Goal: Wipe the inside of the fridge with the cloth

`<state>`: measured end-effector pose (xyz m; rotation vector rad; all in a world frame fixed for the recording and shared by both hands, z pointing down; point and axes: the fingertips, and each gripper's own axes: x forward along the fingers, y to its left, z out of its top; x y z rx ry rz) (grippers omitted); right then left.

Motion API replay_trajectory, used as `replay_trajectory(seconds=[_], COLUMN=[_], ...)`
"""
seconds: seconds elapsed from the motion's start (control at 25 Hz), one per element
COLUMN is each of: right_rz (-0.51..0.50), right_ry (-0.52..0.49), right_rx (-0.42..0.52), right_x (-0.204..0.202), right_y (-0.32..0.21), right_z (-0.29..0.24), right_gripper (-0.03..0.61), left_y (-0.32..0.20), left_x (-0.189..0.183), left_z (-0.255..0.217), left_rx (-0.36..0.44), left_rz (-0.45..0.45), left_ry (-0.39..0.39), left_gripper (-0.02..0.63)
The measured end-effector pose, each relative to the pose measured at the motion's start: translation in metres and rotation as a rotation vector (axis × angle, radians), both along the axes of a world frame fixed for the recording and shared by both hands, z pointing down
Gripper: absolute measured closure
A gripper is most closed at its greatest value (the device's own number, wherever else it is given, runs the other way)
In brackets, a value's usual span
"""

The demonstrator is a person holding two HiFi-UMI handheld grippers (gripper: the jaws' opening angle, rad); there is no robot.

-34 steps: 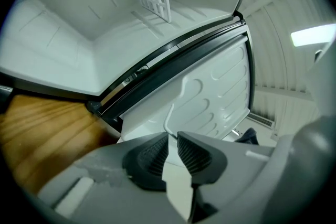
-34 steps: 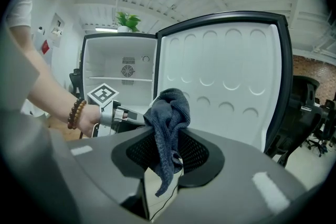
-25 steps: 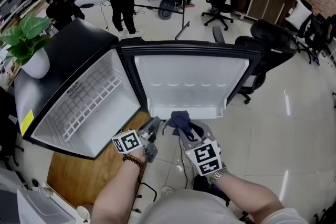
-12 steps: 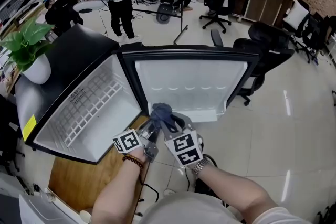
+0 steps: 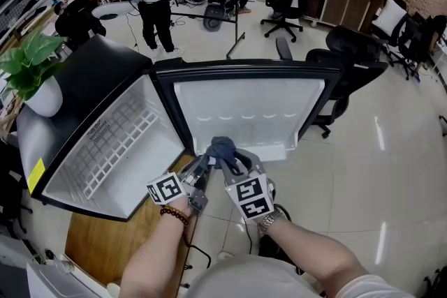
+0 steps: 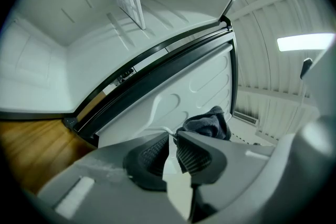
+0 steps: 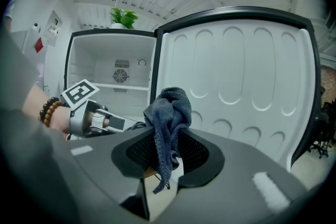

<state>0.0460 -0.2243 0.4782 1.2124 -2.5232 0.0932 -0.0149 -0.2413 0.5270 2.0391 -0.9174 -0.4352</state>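
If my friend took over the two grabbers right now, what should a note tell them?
Right gripper: shut on the cloth, which bunches up above its jaws.
Left gripper: jaws a narrow gap apart, nothing between them.
Fridge: door wide open, wire shelf inside. The cloth hangs in front of the door's inner side.
Done: cloth picked up, door open.
Left: wipe the inside. No wiping contact shows yet.

Grey-blue cloth (image 5: 222, 147), bunched, pinched in right gripper (image 5: 228, 159), lower centre; fridge (image 5: 119, 139) open, white inside, left of centre.
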Motion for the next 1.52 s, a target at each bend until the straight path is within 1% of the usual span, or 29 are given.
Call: replay_trajectory(seconds=[0.16, 0.28, 0.32, 0.44, 0.52, 0.6, 0.68, 0.76, 0.88, 1.08, 1.12, 1.2, 1.24, 1.32, 1.52], right_rz=[0.025, 0.042, 0.049, 0.073, 0.095, 0.12, 0.145, 0.171, 0.208, 0.263, 0.273, 0.295, 0.305, 0.319, 0.348], right_ry=[0.007, 0.01, 0.01, 0.008, 0.005, 0.002, 0.0, 0.002, 0.006, 0.008, 0.007, 0.009, 0.012, 0.015, 0.003], right_rx=[0.013, 0.021, 0.023, 0.026, 0.027, 0.027, 0.028, 0.029, 0.03, 0.032, 0.032, 0.034, 0.035, 0.034, 0.037], right_x=[0.016, 0.029, 0.034, 0.05, 0.063, 0.077, 0.091, 0.106, 0.128, 0.159, 0.164, 0.175, 0.18, 0.189, 0.204], right_y=[-0.002, -0.003, -0.004, -0.005, -0.007, -0.008, -0.01, -0.011, -0.013, -0.015, -0.016, -0.016, -0.017, -0.017, -0.015], right_z=[-0.002, -0.003, -0.003, -0.002, -0.002, -0.001, -0.001, 0.0, 0.001, 0.003, 0.003, 0.003, 0.003, 0.004, 0.002], right_gripper=[0.465, 0.466, 0.465, 0.465, 0.465, 0.465, 0.465, 0.465, 0.465, 0.465, 0.466, 0.466, 0.465, 0.465, 0.466], left_y=[-0.003, -0.004, -0.005, -0.007, -0.007, -0.008, -0.008, -0.008, -0.007, -0.007, -0.007, -0.008, -0.009, -0.01, -0.011], left_x=[-0.002, -0.001, -0.001, -0.004, -0.003, -0.004, -0.004, -0.006, -0.002, -0.001, -0.003, -0.007, -0.008, -0.008, -0.004], left_z=[-0.003, -0.003, -0.003, -0.003, -0.004, -0.004, -0.004, -0.004, -0.004, -0.004, -0.003, -0.003, -0.003, -0.004, -0.005], left_rx=[0.004, -0.001, -0.001, -0.001, -0.001, 0.0, -0.002, -0.005, -0.008, -0.013, -0.014, -0.015, -0.015, -0.013, -0.022], left_rz=[-0.014, -0.012, -0.013, -0.024, -0.023, -0.026, -0.025, -0.031, -0.024, -0.027, -0.031, -0.046, -0.05, -0.05, -0.047], left_ry=[-0.023, 0.004, 0.002, -0.029, -0.019, -0.035, -0.024, -0.035, -0.002, 0.0, -0.011, -0.064, -0.077, -0.077, -0.015], left_gripper=[0.56, 0.56, 0.56, 0.56, 0.56, 0.56, 0.561, 0.561, 0.561, 0.561, 0.561, 0.563, 0.563, 0.563, 0.563])
